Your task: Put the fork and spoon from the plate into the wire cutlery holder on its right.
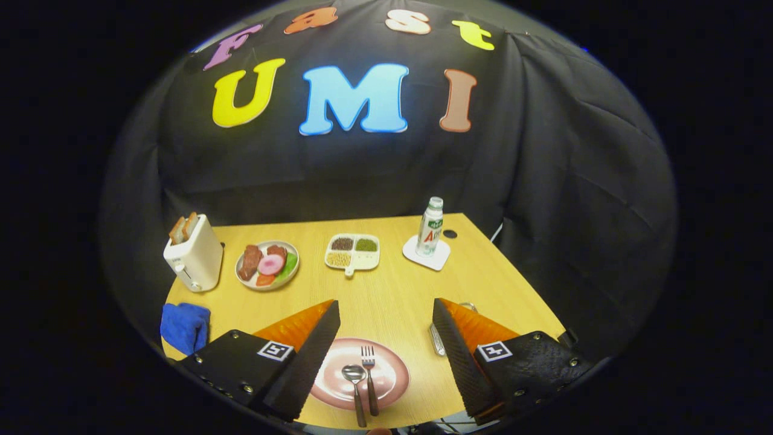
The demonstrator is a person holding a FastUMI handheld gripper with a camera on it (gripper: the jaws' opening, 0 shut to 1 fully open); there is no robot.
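Currently gripper (386, 338) spread wide, holding nothing. Fork (369, 377) and spoon (356, 383) lie side by side on pink plate (392, 368), between fingers. Wire cutlery holder (436, 338) mostly hidden behind right finger.

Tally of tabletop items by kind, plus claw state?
Cutlery: 2, spoon, fork
Dishes: 3, pink plate, food plate, divided tray
Toaster: 1
Bottle: 1
Blue cloth: 1
Wire holder: 1
Total: 9
Claw open over the pink plate, empty.
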